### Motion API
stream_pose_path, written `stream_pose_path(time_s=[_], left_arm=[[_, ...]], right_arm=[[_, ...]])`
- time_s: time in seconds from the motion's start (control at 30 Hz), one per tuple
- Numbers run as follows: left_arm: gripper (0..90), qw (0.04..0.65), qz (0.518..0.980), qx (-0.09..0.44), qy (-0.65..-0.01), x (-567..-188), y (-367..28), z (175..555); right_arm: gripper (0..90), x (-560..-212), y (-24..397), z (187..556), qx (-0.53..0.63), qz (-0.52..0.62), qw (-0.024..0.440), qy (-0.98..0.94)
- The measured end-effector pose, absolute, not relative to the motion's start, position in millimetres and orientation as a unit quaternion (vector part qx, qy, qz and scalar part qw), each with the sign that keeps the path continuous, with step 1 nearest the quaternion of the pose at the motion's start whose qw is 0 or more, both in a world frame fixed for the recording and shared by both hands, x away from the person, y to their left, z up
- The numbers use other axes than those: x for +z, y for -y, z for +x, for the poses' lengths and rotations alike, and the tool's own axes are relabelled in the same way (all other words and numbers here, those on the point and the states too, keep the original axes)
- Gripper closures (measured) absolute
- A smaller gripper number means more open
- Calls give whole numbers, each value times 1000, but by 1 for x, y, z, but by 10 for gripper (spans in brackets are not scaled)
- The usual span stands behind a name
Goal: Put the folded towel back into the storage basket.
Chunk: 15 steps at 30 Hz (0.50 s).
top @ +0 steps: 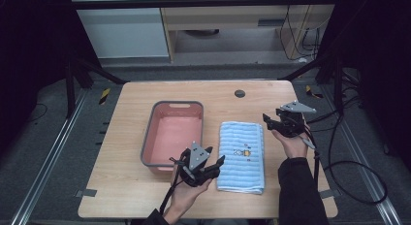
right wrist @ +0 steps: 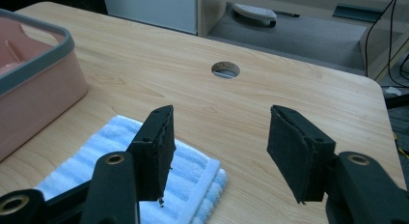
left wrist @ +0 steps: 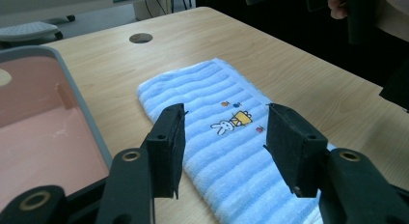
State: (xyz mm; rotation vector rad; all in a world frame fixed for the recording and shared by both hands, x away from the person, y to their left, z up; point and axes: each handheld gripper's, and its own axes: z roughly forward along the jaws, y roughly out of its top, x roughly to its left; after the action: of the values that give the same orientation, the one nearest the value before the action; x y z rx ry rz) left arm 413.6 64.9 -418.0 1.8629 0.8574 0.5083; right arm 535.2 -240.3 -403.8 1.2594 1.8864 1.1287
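Note:
A folded light-blue striped towel point(top: 241, 154) with a small rabbit picture lies flat on the wooden table, right of a pink basin point(top: 177, 104) with a grey rim. My left gripper point(top: 216, 155) hovers at the towel's near left edge, jaws open and empty. In the left gripper view the open left gripper point(left wrist: 224, 137) frames the towel point(left wrist: 202, 89), with the basin point(left wrist: 82, 108) to the left. My right gripper point(top: 271, 116) is open above the towel's far right corner. In the right gripper view, the right gripper point(right wrist: 219, 137) is over the towel's corner point(right wrist: 188, 175), holding nothing.
A round cable hole point(top: 239, 93) sits in the table's far middle. The basin point(right wrist: 43, 84) looks to hold nothing. Bare wood surrounds the towel. Cables trail off the table's right side, and dark frame posts stand at the far corners.

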Motion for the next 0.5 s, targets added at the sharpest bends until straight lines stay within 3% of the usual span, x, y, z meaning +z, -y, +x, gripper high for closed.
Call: stream_pose_path(time_s=[0.5], left_arm=[[509,461,783,202,-366,-447,-51,414]], right_arm=[[449,-429,242,547,406,487,279,-721]])
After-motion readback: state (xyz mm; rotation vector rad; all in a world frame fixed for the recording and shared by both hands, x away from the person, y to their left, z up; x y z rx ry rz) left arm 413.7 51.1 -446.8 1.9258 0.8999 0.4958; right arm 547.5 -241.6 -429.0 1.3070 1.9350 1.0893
